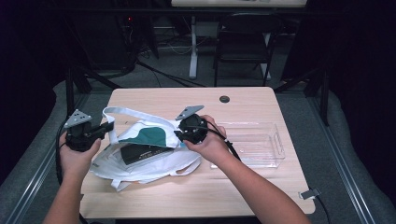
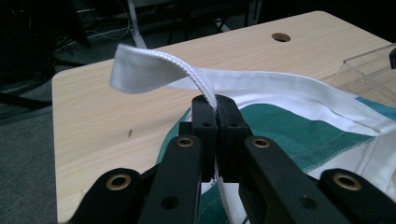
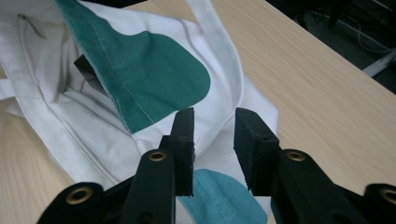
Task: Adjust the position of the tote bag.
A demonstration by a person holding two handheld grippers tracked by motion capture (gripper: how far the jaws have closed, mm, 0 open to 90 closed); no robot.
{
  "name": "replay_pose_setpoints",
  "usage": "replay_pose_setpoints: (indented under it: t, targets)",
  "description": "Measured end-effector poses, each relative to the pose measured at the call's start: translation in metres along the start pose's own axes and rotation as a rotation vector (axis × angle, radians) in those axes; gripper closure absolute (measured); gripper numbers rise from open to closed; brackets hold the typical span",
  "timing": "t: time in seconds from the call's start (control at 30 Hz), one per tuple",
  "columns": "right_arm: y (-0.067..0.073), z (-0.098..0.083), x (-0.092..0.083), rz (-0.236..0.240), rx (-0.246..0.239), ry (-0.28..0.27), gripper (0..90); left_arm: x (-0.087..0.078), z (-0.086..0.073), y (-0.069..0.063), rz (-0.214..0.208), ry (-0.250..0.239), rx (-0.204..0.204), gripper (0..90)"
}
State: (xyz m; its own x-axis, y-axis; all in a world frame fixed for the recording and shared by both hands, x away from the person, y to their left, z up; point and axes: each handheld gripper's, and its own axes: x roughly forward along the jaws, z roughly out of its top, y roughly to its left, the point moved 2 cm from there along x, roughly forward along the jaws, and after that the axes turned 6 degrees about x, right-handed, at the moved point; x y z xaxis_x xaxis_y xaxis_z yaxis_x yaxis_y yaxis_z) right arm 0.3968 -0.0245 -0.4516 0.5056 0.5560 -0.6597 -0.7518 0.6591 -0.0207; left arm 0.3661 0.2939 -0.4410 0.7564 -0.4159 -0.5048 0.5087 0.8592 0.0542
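A white cloth tote bag [image 1: 154, 161] with green patches lies on the table's left half, a dark flat object [image 1: 142, 153] showing in its mouth. My left gripper [image 2: 216, 109] is shut on the bag's white strap [image 2: 154, 70], which loops up and over the jaws; in the high view this gripper [image 1: 110, 127] sits at the bag's left edge. My right gripper [image 3: 214, 122] hovers over the bag's upper right rim [image 3: 219, 70], jaws parted with only bag cloth beneath them. It shows in the high view [image 1: 181, 134] at the bag's right side.
A clear plastic bin [image 1: 254, 144] lies on the table to the right of the bag. The wooden table [image 1: 187, 100] has a cable hole [image 1: 224, 99] near its far edge. A chair [image 1: 243, 44] and desk legs stand beyond.
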Motion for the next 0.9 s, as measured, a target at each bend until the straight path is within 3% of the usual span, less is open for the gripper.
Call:
replay_pose_setpoints:
  t: [0.03,0.23,0.57,0.8,0.9]
  targets:
    - [0.003,-0.001,0.001,0.001,-0.03,0.007,66.3,0.001,0.0,0.001,0.001,0.001,0.0,87.7]
    - [0.013,-0.003,0.009,0.028,-0.076,0.02,62.8,0.004,0.002,0.004,0.002,0.01,-0.015,87.7]
    - [0.027,-0.013,0.02,0.048,-0.122,0.032,60.4,0.008,0.001,0.008,0.001,0.018,-0.026,87.7]
    - [0.035,-0.021,0.028,0.007,-0.198,0.033,56.7,0.01,0.001,0.01,0.002,0.024,-0.025,87.7]
    - [0.038,-0.023,0.033,-0.023,-0.256,0.046,56.2,0.011,0.001,0.01,0.001,0.027,-0.023,87.7]
